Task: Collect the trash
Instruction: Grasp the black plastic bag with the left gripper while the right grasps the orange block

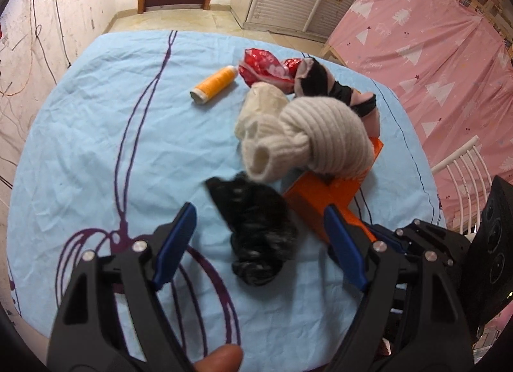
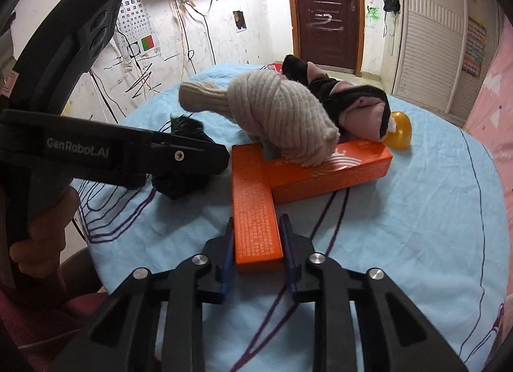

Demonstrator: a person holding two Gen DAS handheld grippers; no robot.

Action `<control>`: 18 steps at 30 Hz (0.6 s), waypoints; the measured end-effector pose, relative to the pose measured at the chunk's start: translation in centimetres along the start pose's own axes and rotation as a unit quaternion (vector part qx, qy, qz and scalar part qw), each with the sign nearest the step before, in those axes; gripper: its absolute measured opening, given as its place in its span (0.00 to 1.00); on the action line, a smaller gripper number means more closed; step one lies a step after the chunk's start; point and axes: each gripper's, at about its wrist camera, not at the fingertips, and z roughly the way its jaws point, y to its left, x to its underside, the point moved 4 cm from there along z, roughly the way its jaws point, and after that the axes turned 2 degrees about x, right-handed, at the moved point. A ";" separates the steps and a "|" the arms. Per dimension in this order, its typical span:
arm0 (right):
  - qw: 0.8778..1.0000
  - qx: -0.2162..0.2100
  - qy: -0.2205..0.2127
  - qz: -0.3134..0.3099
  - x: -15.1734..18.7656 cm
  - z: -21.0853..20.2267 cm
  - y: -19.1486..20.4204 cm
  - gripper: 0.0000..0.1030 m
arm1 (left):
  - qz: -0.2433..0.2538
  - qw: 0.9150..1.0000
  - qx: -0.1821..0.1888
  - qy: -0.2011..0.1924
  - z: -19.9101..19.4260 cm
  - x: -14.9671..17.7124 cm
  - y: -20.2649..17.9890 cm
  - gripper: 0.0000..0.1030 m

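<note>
A: Orange cardboard, printed, rigid: the nearer orange box [image 2: 256, 211] lies on the light blue cloth [image 2: 400, 227] of the table, its far end butted against a second orange box [image 2: 330, 170] to form an L. State of the right gripper [image 2: 256, 237]?

B: Pinching. Both blue pads [image 2: 227, 253] press the long side faces of the nearer box at its near end. The box looks light and stiff, probably hollow, so excess squeeze could dent the walls. Holding by the end means the far end may sag or swing on lifting; a hold nearer the middle would carry it more level.

A: And the left gripper [image 1: 266, 234]?

B: Spread wide, nothing between the pads. It hovers above a black crumpled item [image 1: 256, 234], likely thin film or a bag: soft, near weightless, slippery. Take it at the bulk of the bunch, not at an edge.

A: Obstructions to note?

B: A cream knitted bundle [image 2: 282, 115] rests on the second box, so that box cannot come free cleanly. A pink and black garment [image 2: 362, 109] lies behind it. A red foil wrapper [image 1: 266, 64] and an orange thread spool [image 1: 214, 83] sit farther back.

A: What cannot be confirmed?

B: The black item is blurred in the left wrist view and half covered by the left gripper's body in the right wrist view. A yellow rounded object [image 2: 399, 131] is mostly hidden behind the second box. No trash container is in view.
</note>
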 end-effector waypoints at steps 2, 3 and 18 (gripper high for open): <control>1.000 0.005 -0.001 0.003 0.5 -0.4 -0.4 0.18 | -0.002 1.000 -0.004 0.000 0.2 -0.2 -0.1 0.76; 1.000 0.010 -0.003 0.005 0.7 -0.6 -0.8 0.18 | -0.003 1.000 -0.006 -0.001 0.3 -0.2 -0.2 0.76; 0.997 -0.048 -0.057 0.035 2.2 -6.0 -3.7 0.17 | 0.025 0.998 -0.048 -0.012 0.0 1.1 -1.3 0.25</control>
